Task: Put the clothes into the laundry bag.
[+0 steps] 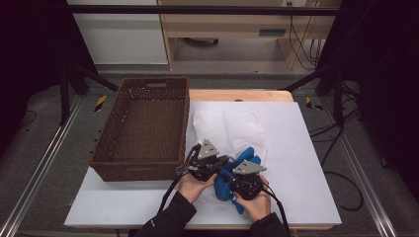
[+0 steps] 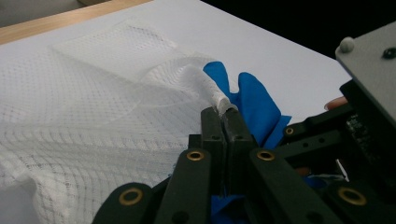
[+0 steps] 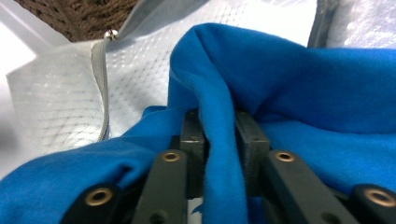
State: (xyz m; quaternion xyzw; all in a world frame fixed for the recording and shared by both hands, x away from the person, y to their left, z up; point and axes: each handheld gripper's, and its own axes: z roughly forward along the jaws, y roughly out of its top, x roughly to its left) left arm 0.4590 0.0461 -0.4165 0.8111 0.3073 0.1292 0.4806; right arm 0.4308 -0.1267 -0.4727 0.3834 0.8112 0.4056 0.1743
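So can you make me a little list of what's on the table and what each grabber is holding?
Table: white tabletop
Basket: brown woven basket, at the table's left edge
Bag: white mesh bag, zipped edge visible
Cloth: blue cloth, lying partly on the bag
Left gripper: shut on the mesh bag's edge
Right gripper: shut on a fold of blue cloth

My left gripper [image 1: 221, 162] and right gripper [image 1: 228, 174] are both black, each topped by a grey three-cornered plate fixed with dark screws. Brass-coloured rivets ring the pivots of their flat black linkage bars, which end in narrow, squared jaws. A black cable trails from each body. My sleeves [image 1: 168, 217] are dark.
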